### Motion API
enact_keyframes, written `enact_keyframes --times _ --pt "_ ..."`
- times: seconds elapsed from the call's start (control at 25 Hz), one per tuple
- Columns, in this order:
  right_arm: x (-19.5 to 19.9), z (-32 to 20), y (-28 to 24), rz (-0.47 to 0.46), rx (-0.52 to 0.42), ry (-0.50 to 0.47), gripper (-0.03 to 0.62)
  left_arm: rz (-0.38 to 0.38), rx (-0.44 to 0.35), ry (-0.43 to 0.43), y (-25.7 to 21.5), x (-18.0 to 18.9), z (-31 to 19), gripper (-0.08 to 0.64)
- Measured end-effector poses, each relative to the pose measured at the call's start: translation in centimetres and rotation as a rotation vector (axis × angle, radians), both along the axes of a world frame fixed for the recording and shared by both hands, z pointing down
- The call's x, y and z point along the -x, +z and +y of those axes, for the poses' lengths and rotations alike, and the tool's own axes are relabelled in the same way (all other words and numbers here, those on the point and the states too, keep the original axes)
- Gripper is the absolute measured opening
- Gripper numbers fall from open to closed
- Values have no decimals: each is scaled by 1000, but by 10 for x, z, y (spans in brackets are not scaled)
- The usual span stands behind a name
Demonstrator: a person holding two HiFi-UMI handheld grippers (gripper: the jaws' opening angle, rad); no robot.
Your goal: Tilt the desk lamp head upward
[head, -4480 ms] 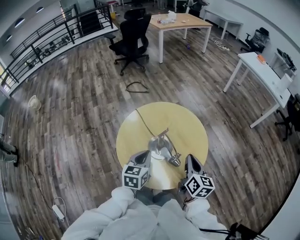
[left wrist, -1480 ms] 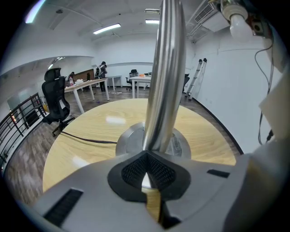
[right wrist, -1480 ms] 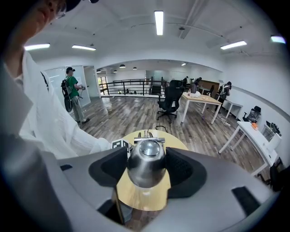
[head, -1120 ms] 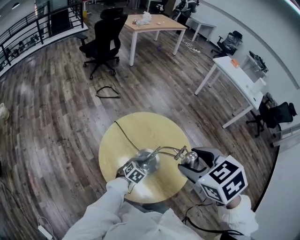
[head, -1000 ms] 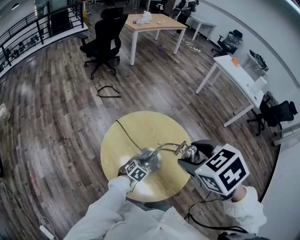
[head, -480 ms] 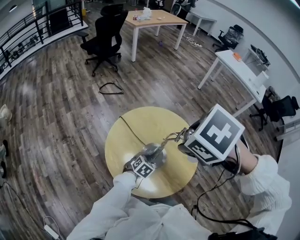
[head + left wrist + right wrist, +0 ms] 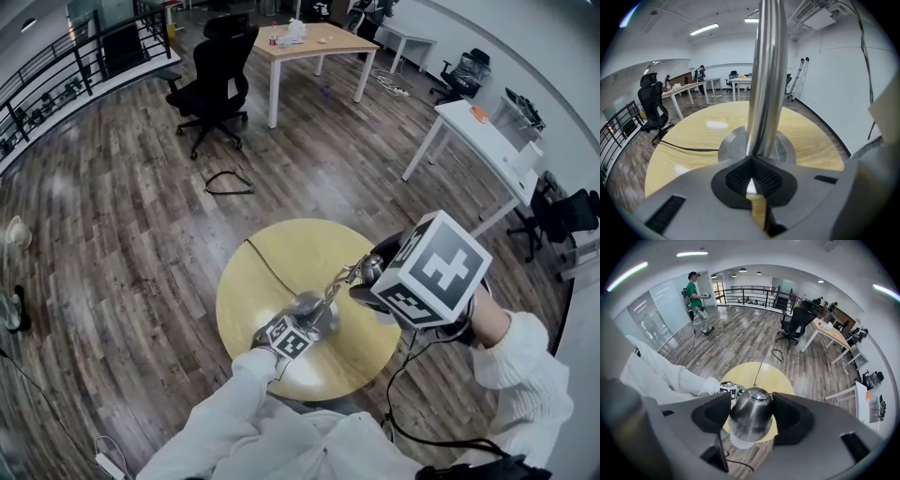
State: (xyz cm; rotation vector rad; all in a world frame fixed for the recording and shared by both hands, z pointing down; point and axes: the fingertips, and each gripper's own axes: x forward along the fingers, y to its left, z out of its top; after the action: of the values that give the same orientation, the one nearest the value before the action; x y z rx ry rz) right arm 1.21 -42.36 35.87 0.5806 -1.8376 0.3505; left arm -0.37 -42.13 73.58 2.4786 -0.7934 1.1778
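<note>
A chrome desk lamp stands on the round yellow table [image 7: 281,253]. Its round base [image 7: 306,303] sits near the table's middle and its jointed arm [image 7: 339,281] slants up to the right. My left gripper [image 7: 300,321] is low at the base, shut on the lamp's upright pole [image 7: 765,79] just above the base [image 7: 733,143]. My right gripper [image 7: 367,281] is raised above the table's right side. It is shut on the rounded metal lamp head [image 7: 751,420], which fills the gap between the two dark pads [image 7: 710,413].
The lamp's black cord [image 7: 272,267] runs over the table's far edge. A black office chair [image 7: 220,70] and a wooden desk [image 7: 314,37] stand at the back, a white desk [image 7: 478,127] at the right. A person in green [image 7: 696,296] stands far off.
My right gripper has risen and swung inward with the lamp head in it, so the lamp arm now slants up more steeply. The left gripper stays at the base.
</note>
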Motion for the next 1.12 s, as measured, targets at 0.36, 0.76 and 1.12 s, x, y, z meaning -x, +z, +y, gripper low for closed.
enact_keyframes --times 0.36,0.76,1.12 --pt "-9 1 -15 -224 -158 14 281 16 20 -25 -2 -4 -1 -3" --pt "-109 9 -82 -528 -485 307 281 155 -3 -167 -32 4 10 -2" --pt "-230 20 105 -478 -636 870 12 406 -97 -424 -108 11 47 -2"
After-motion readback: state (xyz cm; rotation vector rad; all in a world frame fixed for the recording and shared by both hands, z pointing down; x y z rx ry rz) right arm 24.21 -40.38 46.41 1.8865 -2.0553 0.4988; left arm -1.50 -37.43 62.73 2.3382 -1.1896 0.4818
